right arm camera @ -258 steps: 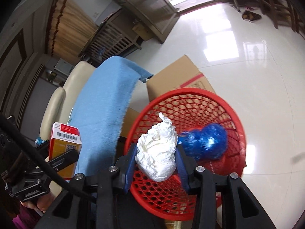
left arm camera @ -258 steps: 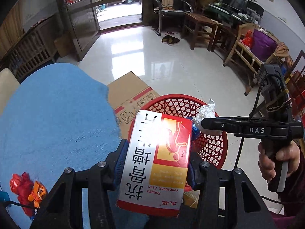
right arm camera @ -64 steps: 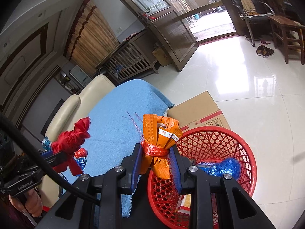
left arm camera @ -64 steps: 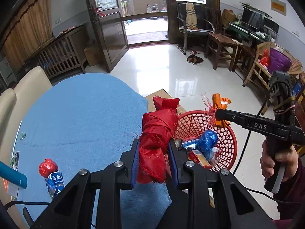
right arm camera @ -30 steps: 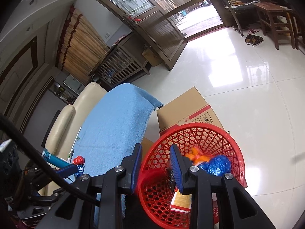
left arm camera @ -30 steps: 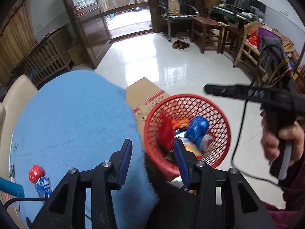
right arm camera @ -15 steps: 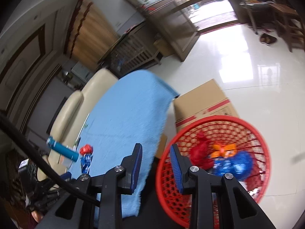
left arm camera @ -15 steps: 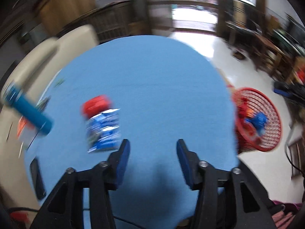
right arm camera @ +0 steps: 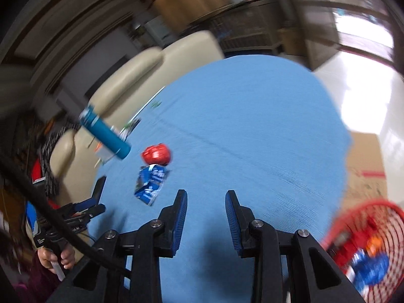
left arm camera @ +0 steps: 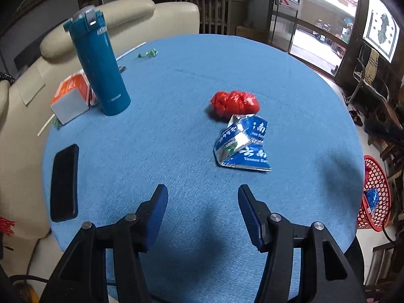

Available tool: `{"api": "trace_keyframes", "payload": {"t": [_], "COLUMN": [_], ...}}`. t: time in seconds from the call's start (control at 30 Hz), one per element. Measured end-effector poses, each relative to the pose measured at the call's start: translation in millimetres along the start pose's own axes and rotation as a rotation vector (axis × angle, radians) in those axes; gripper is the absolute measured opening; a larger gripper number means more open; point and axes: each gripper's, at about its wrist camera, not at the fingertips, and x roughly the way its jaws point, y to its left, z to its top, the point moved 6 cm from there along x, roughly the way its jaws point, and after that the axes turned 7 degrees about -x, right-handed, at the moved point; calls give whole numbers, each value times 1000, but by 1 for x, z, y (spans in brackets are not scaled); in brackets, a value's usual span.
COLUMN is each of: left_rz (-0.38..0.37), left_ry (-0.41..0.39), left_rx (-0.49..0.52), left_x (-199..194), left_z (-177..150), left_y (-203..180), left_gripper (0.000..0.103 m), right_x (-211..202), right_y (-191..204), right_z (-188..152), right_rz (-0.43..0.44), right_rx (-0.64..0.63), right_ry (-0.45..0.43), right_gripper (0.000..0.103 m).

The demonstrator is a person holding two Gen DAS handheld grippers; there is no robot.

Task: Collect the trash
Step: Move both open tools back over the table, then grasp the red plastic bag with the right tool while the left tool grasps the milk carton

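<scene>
On the blue tablecloth (left arm camera: 176,101) lie my targets, a crumpled blue carton (left arm camera: 243,145) touching a red wad (left arm camera: 234,102); both left gripper (left arm camera: 202,202) and right gripper (right arm camera: 205,208) gape empty, the right's jaws having just been opening, so I'd straddle one piece each

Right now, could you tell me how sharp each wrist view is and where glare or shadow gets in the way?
Left wrist view: mostly sharp, print on the blue carton legible, a soft shadow on the blue tablecloth near the right edge, bright daylight through the doorway. Right wrist view: heavy motion blur, the red basket and teal bottle smeared, floor glare blown out at upper right.
</scene>
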Motion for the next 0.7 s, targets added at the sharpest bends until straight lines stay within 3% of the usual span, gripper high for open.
{"api": "trace_keyframes", "payload": {"t": [0.07, 0.43, 0.7], "left_rz": [-8, -76, -90], "left_ry": [0, 8, 28], "left_rx": [1, -42, -64], "left_x": [4, 17, 25], "left_z": [1, 6, 8], "left_y": [6, 40, 57], "left_gripper": [59, 59, 60], "right_x": [26, 157, 230], "right_y": [15, 75, 96], "right_z": [13, 63, 71], "right_rz": [31, 92, 99], "right_rx": [-30, -157, -166], "right_ry": [22, 174, 277], "right_gripper": [63, 63, 61]}}
